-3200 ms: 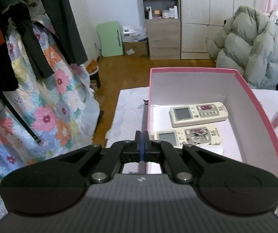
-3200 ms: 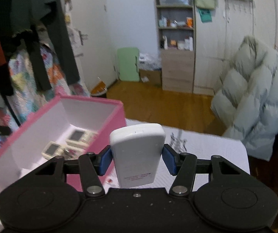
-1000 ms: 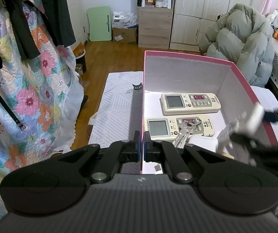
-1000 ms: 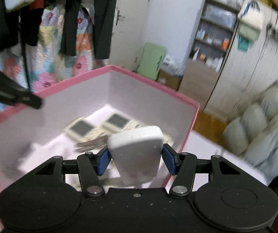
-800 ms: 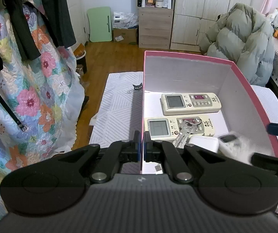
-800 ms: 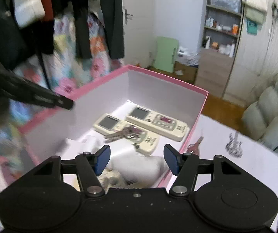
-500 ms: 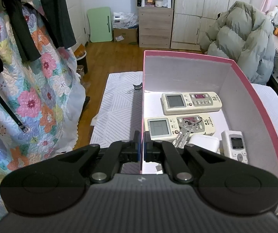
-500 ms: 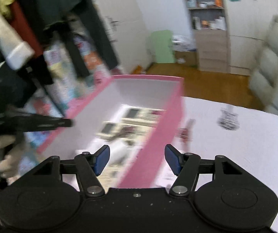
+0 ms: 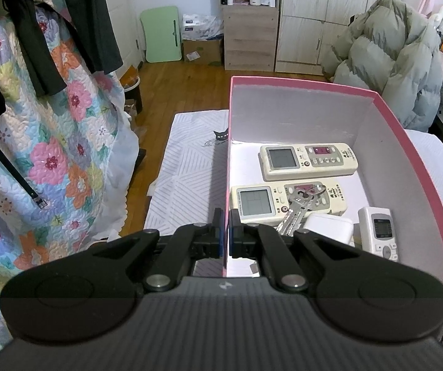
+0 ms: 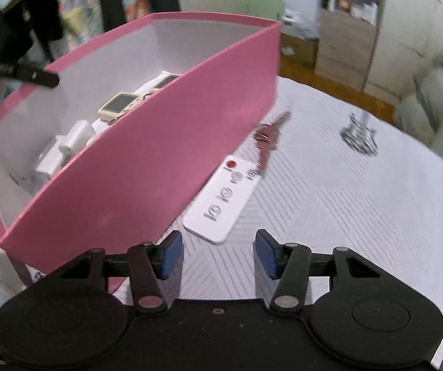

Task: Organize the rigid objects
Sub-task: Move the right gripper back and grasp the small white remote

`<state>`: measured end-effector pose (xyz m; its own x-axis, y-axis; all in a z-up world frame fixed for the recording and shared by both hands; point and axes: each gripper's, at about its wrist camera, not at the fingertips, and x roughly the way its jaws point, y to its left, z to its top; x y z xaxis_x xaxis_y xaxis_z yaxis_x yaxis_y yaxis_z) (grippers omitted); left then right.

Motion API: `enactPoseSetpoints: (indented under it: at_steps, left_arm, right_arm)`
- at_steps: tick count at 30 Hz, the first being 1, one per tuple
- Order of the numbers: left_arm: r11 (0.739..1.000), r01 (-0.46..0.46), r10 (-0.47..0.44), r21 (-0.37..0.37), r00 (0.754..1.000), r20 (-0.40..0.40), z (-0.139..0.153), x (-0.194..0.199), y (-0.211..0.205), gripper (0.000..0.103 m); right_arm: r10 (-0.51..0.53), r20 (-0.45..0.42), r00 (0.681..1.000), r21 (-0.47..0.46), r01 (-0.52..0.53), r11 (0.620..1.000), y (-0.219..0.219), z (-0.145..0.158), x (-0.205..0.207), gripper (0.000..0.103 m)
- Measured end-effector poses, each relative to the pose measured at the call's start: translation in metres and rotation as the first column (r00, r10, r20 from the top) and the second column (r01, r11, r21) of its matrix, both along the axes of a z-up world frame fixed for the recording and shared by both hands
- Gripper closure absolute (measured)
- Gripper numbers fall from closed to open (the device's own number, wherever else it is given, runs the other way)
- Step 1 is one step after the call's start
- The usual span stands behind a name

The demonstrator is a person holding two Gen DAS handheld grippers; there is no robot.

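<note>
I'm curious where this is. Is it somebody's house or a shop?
Most likely a bedroom at home. A flowery quilt and dark clothes hang at the left, wooden wardrobes stand at the back, and a puffy coat is heaped nearby.

Left gripper fingers clamped together; right gripper fingers spread, empty.

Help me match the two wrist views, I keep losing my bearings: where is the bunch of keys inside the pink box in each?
Left wrist: the keys lie on the nearer beige remote, mid-box.
Right wrist: not discernible; the near wall hides most of the box floor.
Shared landmark: the pink box, whose left wall the left gripper pinches.
</note>
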<state>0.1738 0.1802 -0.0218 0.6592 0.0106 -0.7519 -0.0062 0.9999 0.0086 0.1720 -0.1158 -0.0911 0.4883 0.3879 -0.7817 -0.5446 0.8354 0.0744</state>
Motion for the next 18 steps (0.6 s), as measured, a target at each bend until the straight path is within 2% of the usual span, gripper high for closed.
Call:
enactPoseSetpoints:
  at_steps: [5, 13, 18]
  left_arm:
    - [1.000, -0.002, 0.002, 0.004, 1.000, -0.003, -0.001, 0.000, -0.001, 0.101]
    - [1.000, -0.007, 0.007, 0.016, 1.000, -0.002, -0.002, 0.000, -0.002, 0.101]
    - [0.999, -0.014, 0.014, 0.030, 1.000, -0.001, -0.003, -0.001, -0.005, 0.100]
  right_arm:
    - [0.051, 0.080, 0.996, -0.038, -0.048, 0.998, 0.004, -0.004, 0.013, 0.044]
    - [-0.072, 0.022, 0.997, -0.057, 0.073, 0.996, -0.031, 0.001, 0.028, 0.045]
    - [-0.021, 0.020, 1.000, 0.059, 0.020, 0.998, -0.028, 0.004, 0.032, 0.045]
